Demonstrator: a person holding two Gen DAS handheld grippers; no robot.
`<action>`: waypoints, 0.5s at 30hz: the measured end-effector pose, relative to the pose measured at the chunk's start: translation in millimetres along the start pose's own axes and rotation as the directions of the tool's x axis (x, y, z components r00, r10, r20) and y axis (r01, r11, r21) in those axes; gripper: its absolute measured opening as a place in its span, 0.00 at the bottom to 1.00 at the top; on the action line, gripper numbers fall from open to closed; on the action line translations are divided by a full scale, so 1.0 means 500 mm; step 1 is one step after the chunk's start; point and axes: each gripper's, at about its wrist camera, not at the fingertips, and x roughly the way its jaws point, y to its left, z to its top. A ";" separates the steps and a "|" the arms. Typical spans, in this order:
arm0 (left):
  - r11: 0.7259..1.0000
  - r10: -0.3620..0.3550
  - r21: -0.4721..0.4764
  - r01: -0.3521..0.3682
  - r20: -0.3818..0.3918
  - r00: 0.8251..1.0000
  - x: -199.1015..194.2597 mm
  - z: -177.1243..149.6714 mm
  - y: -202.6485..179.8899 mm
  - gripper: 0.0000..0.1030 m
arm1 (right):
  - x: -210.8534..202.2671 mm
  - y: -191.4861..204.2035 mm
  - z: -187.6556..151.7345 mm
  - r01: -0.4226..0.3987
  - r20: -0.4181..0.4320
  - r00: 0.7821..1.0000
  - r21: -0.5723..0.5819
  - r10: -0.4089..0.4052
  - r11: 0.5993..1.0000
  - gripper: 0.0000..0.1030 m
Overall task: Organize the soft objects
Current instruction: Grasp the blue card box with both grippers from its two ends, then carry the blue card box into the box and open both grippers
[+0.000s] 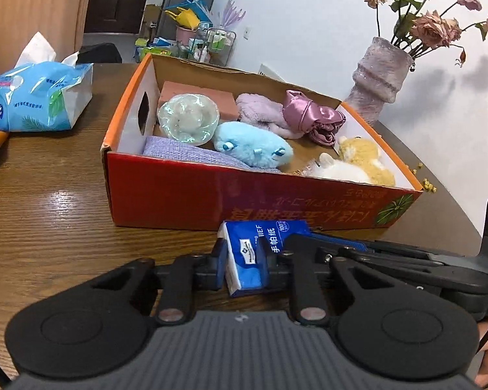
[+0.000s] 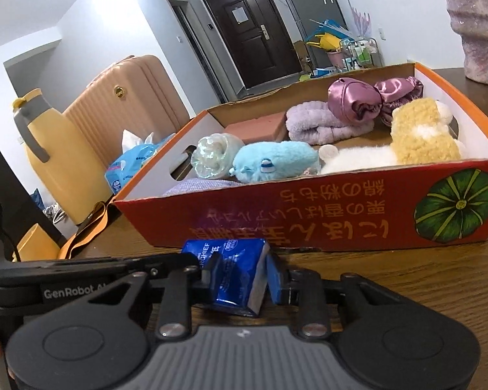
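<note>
We hold two grippers over a dark wooden table (image 1: pixel 48 214), both on the same small blue pocket-tissue pack (image 1: pixel 257 253) that lies just in front of the red cardboard box (image 1: pixel 192 195). The left gripper (image 1: pixel 244 263) has its blue pads pressed against both sides of the pack, so its jaws are clamped on it. In the right wrist view the right gripper (image 2: pixel 240 279) pinches the same pack (image 2: pixel 234 276) between its pads as well, and the wrapper creases under the squeeze. The right gripper's black body reaches in from the right edge of the left view, and the left one enters from the left edge of the right view.

Inside the box we see a clear iridescent ball (image 1: pixel 188 118), a light-blue plush toy (image 1: pixel 250 144), a lilac fluffy cloth (image 1: pixel 263 113), a pink satin pouch (image 1: pixel 309 115), a yellow-and-white plush (image 1: pixel 358 165), a terracotta block (image 1: pixel 198 96) and a folded lavender cloth (image 1: pixel 185 152) along the near wall.

Left of the box lies an open blue soft pack of facial tissues (image 1: pixel 39 97). Behind the box's far right corner stands a pale lilac vase (image 1: pixel 377 81) holding dusty-pink roses (image 1: pixel 439 26). In the right view a yellow jug (image 2: pixel 52 159) and a pink suitcase (image 2: pixel 123 97) stand beyond the table.
</note>
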 end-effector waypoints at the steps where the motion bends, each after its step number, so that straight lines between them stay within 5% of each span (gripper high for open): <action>1: 1.000 0.005 -0.004 -0.005 -0.001 1.000 -0.004 -0.001 -0.002 0.17 | -0.004 0.000 0.001 0.002 -0.003 1.000 0.008 -0.002 1.000 0.23; 6: 0.999 0.023 -0.026 -0.023 0.009 1.000 -0.047 -0.041 -0.033 0.16 | -0.065 0.014 -0.037 0.014 0.002 1.000 0.013 -0.014 1.000 0.20; 15: 0.997 -0.039 -0.071 0.040 0.016 0.999 -0.205 -0.237 -0.154 0.16 | -0.309 0.038 -0.221 0.049 0.047 0.998 0.004 -0.049 0.999 0.18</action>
